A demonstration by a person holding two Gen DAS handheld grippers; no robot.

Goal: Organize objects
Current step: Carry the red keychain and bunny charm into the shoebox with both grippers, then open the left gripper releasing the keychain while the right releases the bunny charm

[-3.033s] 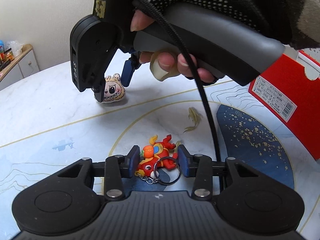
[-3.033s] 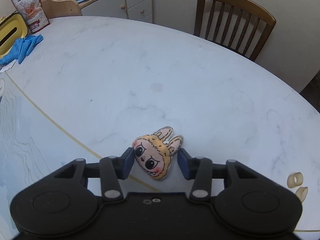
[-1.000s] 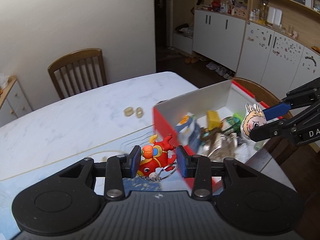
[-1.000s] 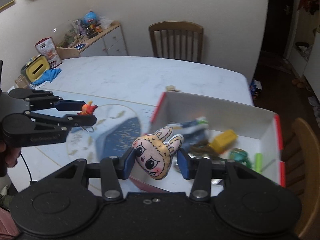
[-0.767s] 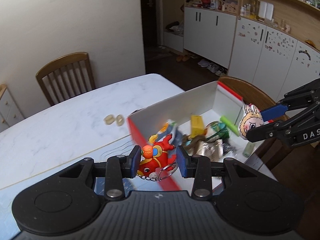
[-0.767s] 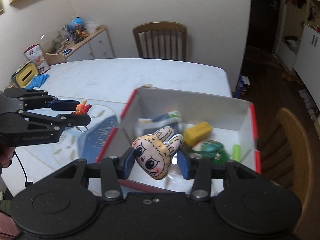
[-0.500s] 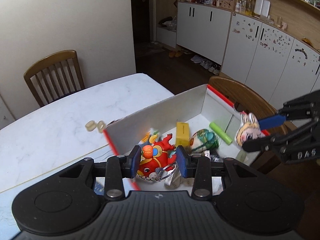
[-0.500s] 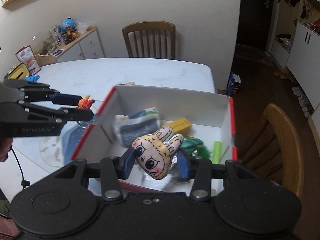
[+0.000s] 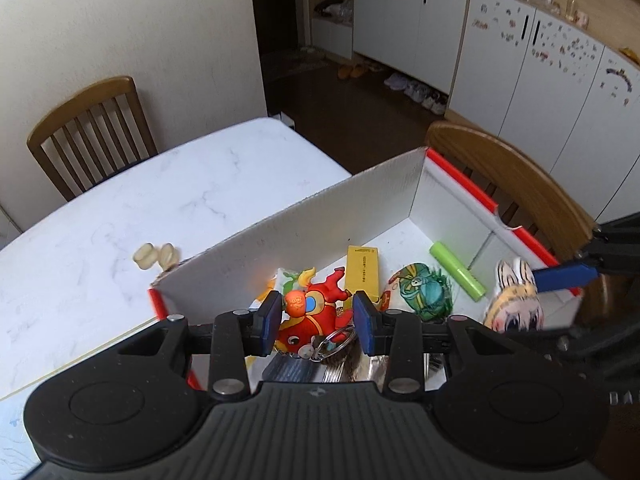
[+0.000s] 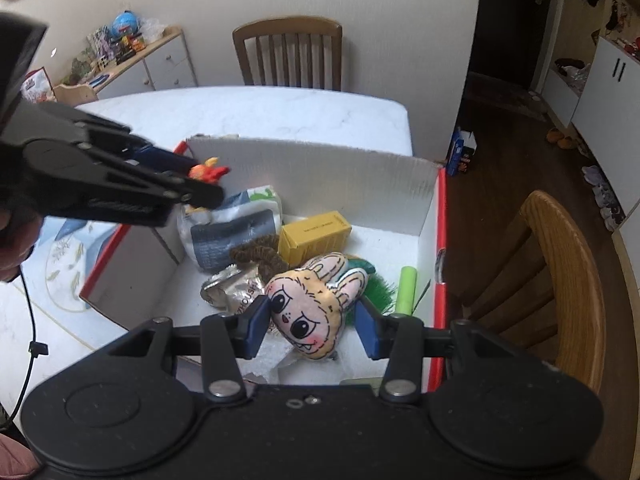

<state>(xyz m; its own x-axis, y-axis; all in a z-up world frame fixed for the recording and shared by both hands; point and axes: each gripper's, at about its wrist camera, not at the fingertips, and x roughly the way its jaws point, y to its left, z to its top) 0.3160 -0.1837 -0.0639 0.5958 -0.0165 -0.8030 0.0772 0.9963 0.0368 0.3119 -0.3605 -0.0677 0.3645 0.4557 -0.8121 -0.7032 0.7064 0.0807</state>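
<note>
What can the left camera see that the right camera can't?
Only the left wrist view shows the two pale rings on the table and the white cupboards. Only the right wrist view shows the sideboard with toys. Both show the box, the red fish keychain, the bunny-eared plush face, the yellow carton and the green tube.

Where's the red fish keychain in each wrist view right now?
Left wrist: the red fish keychain sits bottom centre, between the left gripper fingers, over the box.
Right wrist: the same keychain shows small at upper left, at that gripper's tip.
Shared landmark: the yellow carton inside the red-edged box.
</note>
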